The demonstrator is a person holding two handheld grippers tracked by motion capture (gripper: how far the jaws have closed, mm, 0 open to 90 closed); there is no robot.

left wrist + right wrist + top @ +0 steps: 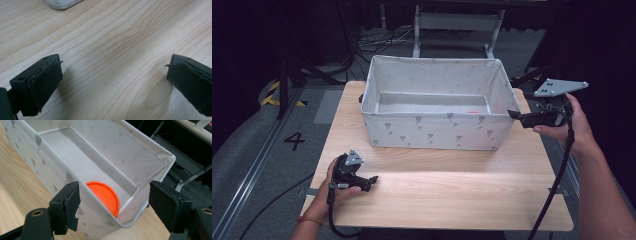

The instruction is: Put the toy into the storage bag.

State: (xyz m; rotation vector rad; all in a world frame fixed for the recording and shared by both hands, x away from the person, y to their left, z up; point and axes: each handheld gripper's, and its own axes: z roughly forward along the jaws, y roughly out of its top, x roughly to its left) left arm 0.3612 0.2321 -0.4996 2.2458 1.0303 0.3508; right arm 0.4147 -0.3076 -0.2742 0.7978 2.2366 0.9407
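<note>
Fabric bin: mid-bench, upright, white w/ grey print. Orange disc: lies flat inside, at the right-end corner. Right gripper: fingers wide, empty, straddling that corner; disc looks deposited. Left gripper: fingers wide, empty, over bare bench. Next: prob. pull right hand clear.

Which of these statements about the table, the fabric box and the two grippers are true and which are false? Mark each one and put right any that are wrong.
1. An orange disc lies inside the fabric box. True.
2. The right gripper holds the orange disc. False: its jaws stand apart with nothing between the pads, and the disc lies on the box floor.
3. The left gripper is open over bare wood of the table. True.
4. The orange disc lies at the box's left end. False: it lies at the end beside the right gripper.
5. The box stands on the floor. False: it stands on the table.
</note>
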